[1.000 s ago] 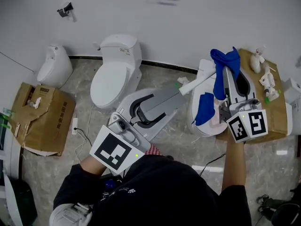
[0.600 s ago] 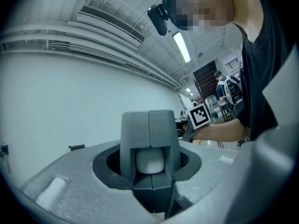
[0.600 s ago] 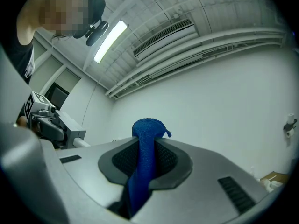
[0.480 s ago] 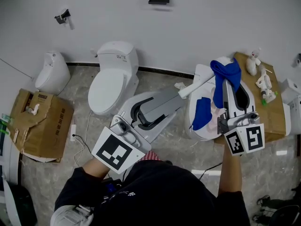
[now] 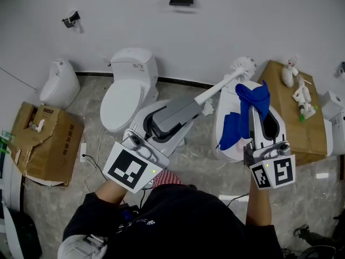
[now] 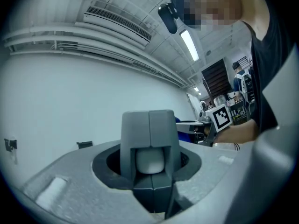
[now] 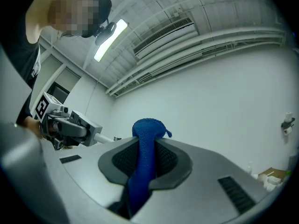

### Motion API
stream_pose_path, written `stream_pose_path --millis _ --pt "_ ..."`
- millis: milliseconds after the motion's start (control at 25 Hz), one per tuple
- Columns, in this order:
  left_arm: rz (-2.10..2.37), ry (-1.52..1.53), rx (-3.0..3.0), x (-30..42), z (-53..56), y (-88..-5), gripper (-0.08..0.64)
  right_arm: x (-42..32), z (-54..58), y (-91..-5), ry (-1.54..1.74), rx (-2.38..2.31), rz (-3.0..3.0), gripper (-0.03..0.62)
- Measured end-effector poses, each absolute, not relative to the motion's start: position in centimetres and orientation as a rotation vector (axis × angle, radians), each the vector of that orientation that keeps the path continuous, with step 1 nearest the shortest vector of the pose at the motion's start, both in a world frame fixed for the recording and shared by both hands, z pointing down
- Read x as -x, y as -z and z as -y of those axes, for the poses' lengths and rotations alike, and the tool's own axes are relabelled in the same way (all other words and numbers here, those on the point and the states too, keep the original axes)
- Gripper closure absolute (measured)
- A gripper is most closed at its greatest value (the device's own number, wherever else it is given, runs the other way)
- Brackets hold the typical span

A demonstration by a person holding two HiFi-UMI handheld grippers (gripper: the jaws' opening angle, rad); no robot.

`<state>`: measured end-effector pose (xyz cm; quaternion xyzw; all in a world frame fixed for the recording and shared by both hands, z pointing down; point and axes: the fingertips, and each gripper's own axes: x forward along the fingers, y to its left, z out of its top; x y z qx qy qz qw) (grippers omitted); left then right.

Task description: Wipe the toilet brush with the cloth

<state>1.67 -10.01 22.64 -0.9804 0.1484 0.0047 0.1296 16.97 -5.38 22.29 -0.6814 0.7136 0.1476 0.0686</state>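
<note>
Over a grey stone floor, the toilet brush angles up toward the wall, its handle end pinched in your left gripper, while the blue cloth, clamped in your right gripper, hangs just beside the brush head, contact unclear, so wiping looks hardly begun.
</note>
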Motion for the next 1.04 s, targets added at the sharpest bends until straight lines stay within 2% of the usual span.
stream_pose_path --millis 1040 --pt "-0.456 0.055 2.825 -1.3 10.8 -23.6 0.383 -16.4 5.9 -24.5 -0.387 2.043 -2.184 0.526"
